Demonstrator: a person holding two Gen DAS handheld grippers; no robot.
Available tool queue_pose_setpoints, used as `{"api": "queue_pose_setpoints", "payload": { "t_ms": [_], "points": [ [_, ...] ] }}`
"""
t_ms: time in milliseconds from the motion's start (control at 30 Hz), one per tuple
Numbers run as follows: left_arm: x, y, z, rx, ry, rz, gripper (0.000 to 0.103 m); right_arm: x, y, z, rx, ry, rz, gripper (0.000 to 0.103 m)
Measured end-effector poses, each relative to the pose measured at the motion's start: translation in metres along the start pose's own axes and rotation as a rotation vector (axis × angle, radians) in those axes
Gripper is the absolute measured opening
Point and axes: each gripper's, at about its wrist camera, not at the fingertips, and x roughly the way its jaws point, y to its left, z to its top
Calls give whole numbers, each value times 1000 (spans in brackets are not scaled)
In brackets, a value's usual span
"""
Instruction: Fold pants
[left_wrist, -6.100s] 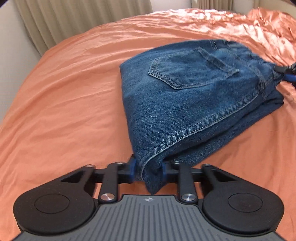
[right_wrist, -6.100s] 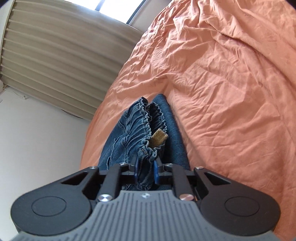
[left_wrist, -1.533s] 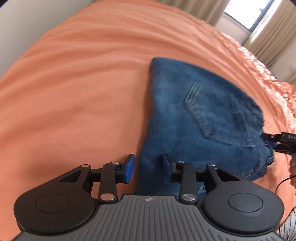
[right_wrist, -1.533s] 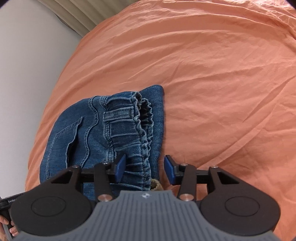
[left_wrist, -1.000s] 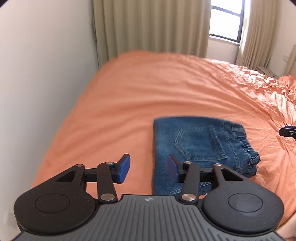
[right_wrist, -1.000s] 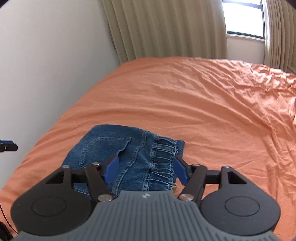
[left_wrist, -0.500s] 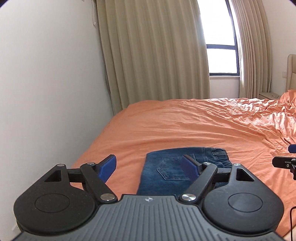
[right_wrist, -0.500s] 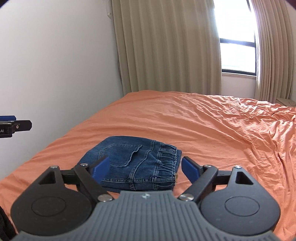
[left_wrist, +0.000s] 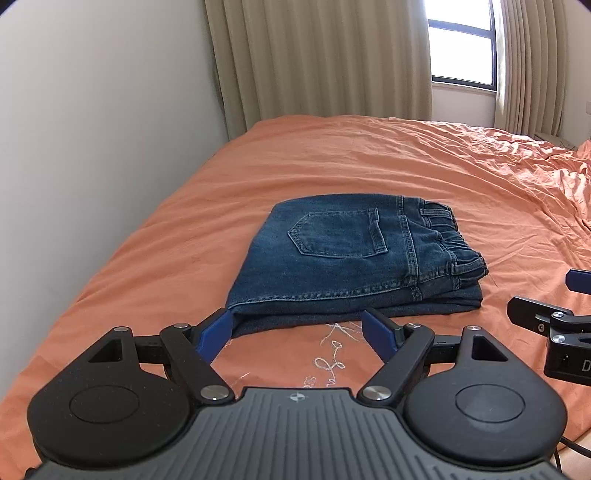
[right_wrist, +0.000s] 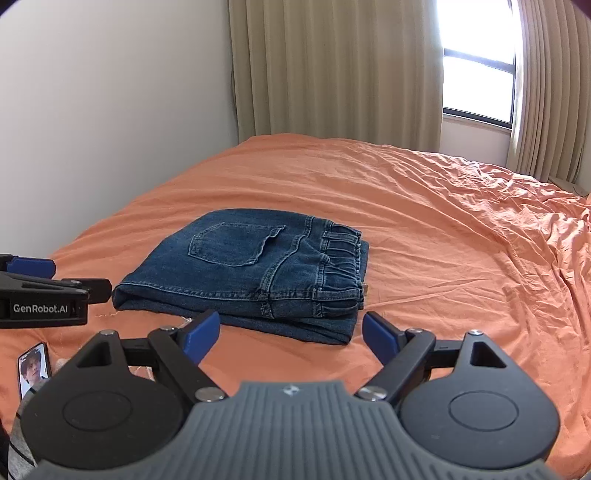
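Note:
The blue denim pants (left_wrist: 351, 258) lie folded into a compact rectangle on the orange bed (left_wrist: 332, 166), back pocket up, elastic waistband to the right. My left gripper (left_wrist: 297, 326) hovers just short of their near edge, jaws wide open, nothing between the blue pads. In the right wrist view the pants (right_wrist: 258, 273) sit ahead of my right gripper (right_wrist: 291, 332), which is also wide open, empty and clear of the cloth. Each gripper shows in the other's view: the right gripper (left_wrist: 550, 295) at the right edge, the left gripper (right_wrist: 66, 278) at the left edge.
A white wall (left_wrist: 92, 129) runs along the bed's left side. Beige curtains (left_wrist: 314, 55) and a window (left_wrist: 461, 40) stand behind it. The sheet is rumpled at the far right (right_wrist: 535, 229). A phone (right_wrist: 33, 369) lies on the bed's near left corner.
Both grippers, earlier shut on the pants, have let go, spread their jaws wide and drawn back toward the near edge. The folded pants stay flat on the bed.

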Motion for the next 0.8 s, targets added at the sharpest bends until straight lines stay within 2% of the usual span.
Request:
{"api": "queue_pose_setpoints", "payload": {
  "t_ms": [100, 800],
  "points": [
    [1, 0, -4, 4, 14, 16, 93, 3, 4, 1, -6, -3, 7, 81],
    [-2, 3, 1, -1, 23, 4, 93, -13, 10, 8, -35, -62, 9, 81]
  ]
}}
